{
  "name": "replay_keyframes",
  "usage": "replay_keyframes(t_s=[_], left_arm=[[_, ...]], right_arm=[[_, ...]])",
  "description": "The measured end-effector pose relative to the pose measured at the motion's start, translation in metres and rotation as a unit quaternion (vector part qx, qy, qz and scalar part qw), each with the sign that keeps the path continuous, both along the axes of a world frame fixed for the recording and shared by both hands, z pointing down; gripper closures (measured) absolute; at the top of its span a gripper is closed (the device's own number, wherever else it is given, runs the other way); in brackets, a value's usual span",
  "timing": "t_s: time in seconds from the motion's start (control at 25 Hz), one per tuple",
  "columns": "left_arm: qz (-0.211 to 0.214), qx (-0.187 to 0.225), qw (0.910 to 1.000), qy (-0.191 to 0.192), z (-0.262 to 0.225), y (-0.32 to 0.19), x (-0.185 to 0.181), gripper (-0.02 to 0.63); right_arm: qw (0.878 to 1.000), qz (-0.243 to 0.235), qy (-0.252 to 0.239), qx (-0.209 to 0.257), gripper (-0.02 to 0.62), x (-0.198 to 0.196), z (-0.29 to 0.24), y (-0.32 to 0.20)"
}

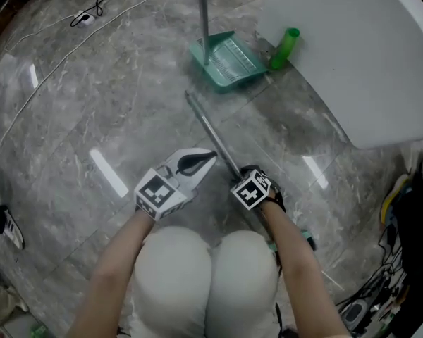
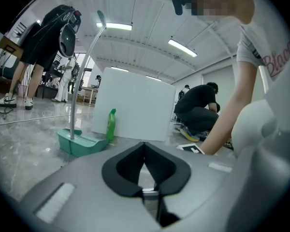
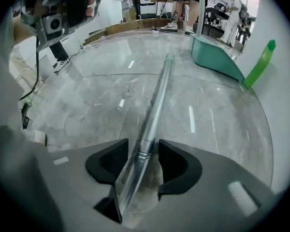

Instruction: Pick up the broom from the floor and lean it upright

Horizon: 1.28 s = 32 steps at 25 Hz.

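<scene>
Broom handle (image 1: 210,129) lies flat on floor (image 1: 127,118), far end near green dustpan (image 1: 229,63). Right gripper (image 3: 144,152) points down, jaws apart straddling handle, ready to clamp. Left gripper (image 2: 145,149) closed, empty, held aside

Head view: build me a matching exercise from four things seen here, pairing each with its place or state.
Things:
1. broom handle
2. teal dustpan
3. green bottle
4. left gripper

Places or states:
A. jaws together, nothing held
B. lying on the floor, between the open jaws of the right gripper
C. upright beside the white board
D. resting on the floor with its own pole rising upright

Pairs: 1-B, 2-D, 3-C, 4-A
</scene>
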State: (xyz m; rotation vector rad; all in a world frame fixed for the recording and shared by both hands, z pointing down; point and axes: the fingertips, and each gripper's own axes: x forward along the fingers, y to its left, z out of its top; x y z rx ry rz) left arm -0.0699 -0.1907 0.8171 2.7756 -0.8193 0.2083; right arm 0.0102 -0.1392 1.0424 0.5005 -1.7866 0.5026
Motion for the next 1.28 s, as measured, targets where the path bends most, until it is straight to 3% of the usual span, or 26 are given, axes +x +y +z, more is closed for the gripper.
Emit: replay_keyframes(t_s=[0.12, 0.24, 0.32, 0.68, 0.96, 1.28], left_arm=[[-0.014, 0.005, 0.9999, 0.0, -0.002, -0.004, -0.006, 0.606], [-0.033, 0.002, 0.9995, 0.004, 0.0, -0.008, -0.012, 0.606], [-0.035, 0.001, 0.9993, 0.01, -0.005, -0.01, -0.011, 0.606], [-0.02, 0.009, 0.999, 0.039, -0.068, -0.01, 0.017, 0.606], [0.013, 0.037, 0.9974, 0.061, -0.146, -0.004, 0.052, 0.606], [0.06, 0.086, 0.9912, 0.08, -0.192, -0.034, 0.12, 0.606]], right_arm=[[1.0, 0.015, -0.003, -0.008, 0.448, 0.005, -0.002, -0.005], [0.997, 0.079, -0.016, 0.007, 0.499, 0.008, -0.007, -0.012], [0.993, 0.105, -0.038, 0.026, 0.506, 0.008, -0.018, -0.015], [0.976, 0.133, -0.118, 0.124, 0.508, 0.038, -0.127, -0.02], [0.944, 0.173, -0.156, 0.232, 0.509, 0.084, -0.222, -0.018], [0.877, 0.243, -0.183, 0.372, 0.511, 0.148, -0.311, -0.053]])
